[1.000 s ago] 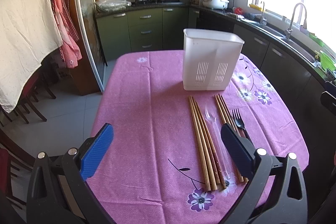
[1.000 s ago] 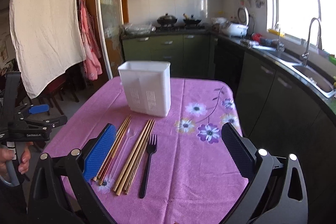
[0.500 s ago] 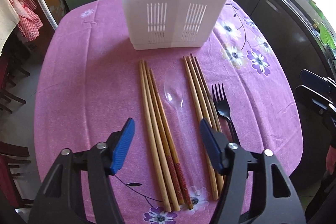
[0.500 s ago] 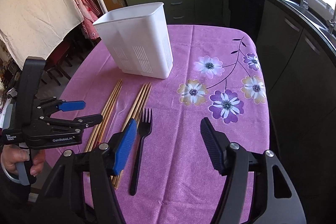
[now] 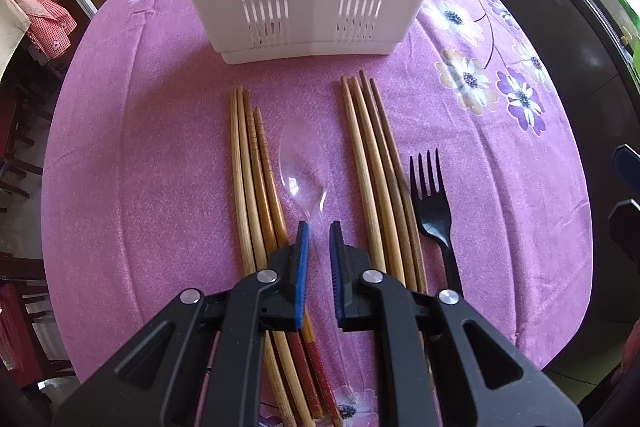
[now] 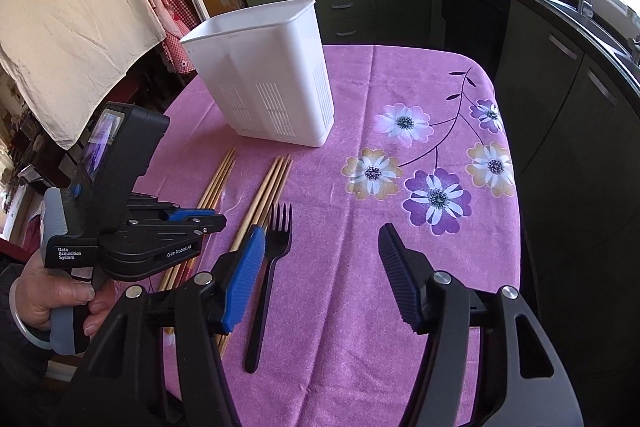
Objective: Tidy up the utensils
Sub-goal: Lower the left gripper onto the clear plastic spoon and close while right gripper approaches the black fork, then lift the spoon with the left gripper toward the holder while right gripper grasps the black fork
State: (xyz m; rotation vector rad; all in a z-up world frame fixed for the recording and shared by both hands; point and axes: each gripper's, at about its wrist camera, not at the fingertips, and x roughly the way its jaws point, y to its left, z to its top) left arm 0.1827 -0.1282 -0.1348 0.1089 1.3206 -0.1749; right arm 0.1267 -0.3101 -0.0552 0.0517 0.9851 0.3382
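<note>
Between chopstick sets, left gripper (image 5: 319, 227) pinches clear spoon (image 5: 305, 163).

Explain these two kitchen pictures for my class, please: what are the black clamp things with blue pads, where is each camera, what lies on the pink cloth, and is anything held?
No robot here: a person holds a set of hand-operated tongs in each hand, with a wide-angle camera on each looking along its fingers. One picture comes from the left tongs, the other from the right tongs, which also shows the person's hand gripping the left tool. On the pink tablecloth lie two bundles of wooden chopsticks, a clear plastic spoon, a black fork and a white slotted utensil holder. The left tongs have just closed around the spoon's handle; the right tongs stand open, holding nothing, with the fork below.
</note>
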